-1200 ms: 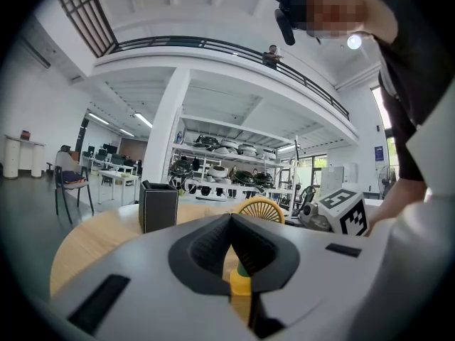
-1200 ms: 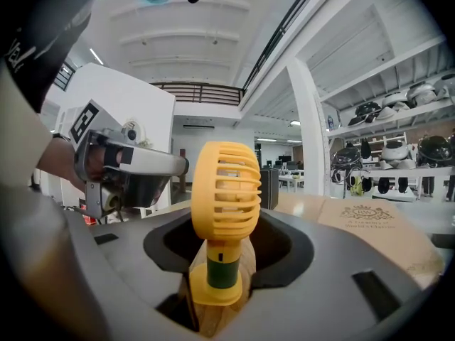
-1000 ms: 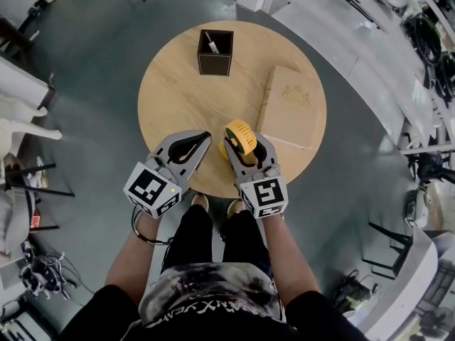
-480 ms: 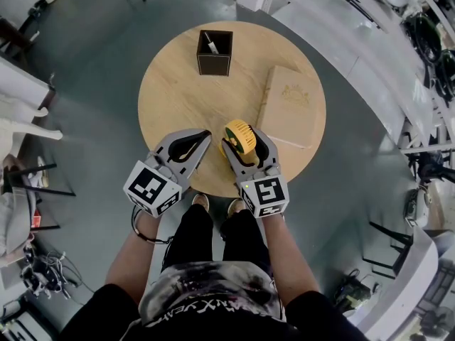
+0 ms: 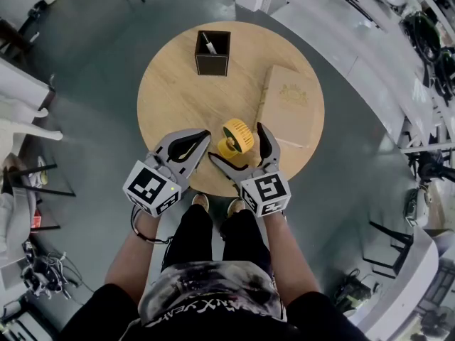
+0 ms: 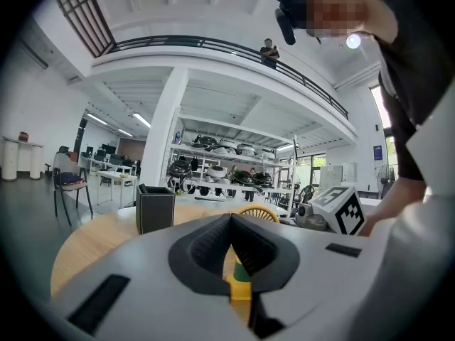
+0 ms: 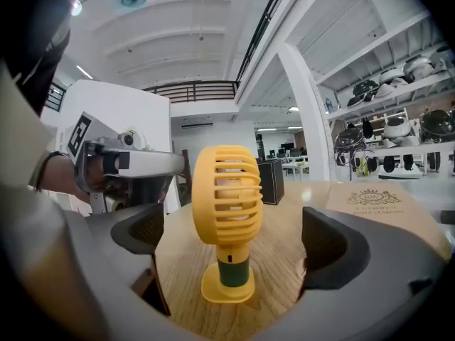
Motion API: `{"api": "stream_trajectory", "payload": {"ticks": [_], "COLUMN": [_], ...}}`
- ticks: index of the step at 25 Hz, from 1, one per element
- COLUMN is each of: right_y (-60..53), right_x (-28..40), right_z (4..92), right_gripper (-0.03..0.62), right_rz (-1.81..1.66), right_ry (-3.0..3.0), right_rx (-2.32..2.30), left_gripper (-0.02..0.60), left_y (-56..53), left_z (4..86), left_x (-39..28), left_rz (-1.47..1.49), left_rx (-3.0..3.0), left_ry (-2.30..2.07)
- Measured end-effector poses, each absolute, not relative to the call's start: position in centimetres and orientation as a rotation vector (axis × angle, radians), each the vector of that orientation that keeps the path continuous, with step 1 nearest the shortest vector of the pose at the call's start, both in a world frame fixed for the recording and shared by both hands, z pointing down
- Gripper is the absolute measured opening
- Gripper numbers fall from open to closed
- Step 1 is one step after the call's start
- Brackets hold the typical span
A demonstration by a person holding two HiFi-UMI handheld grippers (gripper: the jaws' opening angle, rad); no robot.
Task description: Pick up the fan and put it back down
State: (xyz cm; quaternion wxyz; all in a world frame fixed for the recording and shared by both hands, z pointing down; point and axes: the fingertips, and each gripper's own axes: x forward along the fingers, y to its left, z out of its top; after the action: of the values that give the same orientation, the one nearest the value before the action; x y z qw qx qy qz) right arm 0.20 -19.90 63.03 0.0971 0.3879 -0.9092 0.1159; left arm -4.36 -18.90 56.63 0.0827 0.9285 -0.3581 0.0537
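A small yellow fan (image 5: 237, 136) with a green neck stands upright on the round wooden table (image 5: 178, 84), near its front edge. My right gripper (image 5: 236, 142) reaches around it with its jaws opening wide. In the right gripper view the fan (image 7: 226, 212) stands between the two dark pads (image 7: 330, 244) with a gap on each side. My left gripper (image 5: 205, 135) rests just left of the fan, shut with nothing in it. In the left gripper view the fan (image 6: 256, 212) peeks out behind the closed tips of that gripper (image 6: 231, 222).
A black square pen holder (image 5: 213, 52) stands at the table's far side. A tan book-like box (image 5: 288, 105) lies at the right, close beside the right gripper. Grey floor, chairs and shelving surround the table.
The right jaws have spread apart and let go of the fan, which now stands free on the table. The left gripper has not moved.
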Motion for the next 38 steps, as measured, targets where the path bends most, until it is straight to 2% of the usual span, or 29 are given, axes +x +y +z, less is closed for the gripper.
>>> {"api": "stream_trajectory", "payload": {"ticks": [15, 38], "right_y": [-18.9, -17.5], "right_x": [0.9, 0.6], "right_z": [59.1, 39.1], "right_gripper": [0.586, 0.586], "right_rz": [0.299, 0.135], "right_ry": [-2.675, -2.706], "right_rx": [1.148, 1.211], "left_gripper": [0.017, 0.017], "left_y": [-18.0, -16.6], "left_z": [53.3, 36.2], "left_x": [-4.4, -5.1], "left_rz": [0.169, 0.121], "left_rx": [2.772, 2.861], "left_ry": [-1.081, -1.094]}}
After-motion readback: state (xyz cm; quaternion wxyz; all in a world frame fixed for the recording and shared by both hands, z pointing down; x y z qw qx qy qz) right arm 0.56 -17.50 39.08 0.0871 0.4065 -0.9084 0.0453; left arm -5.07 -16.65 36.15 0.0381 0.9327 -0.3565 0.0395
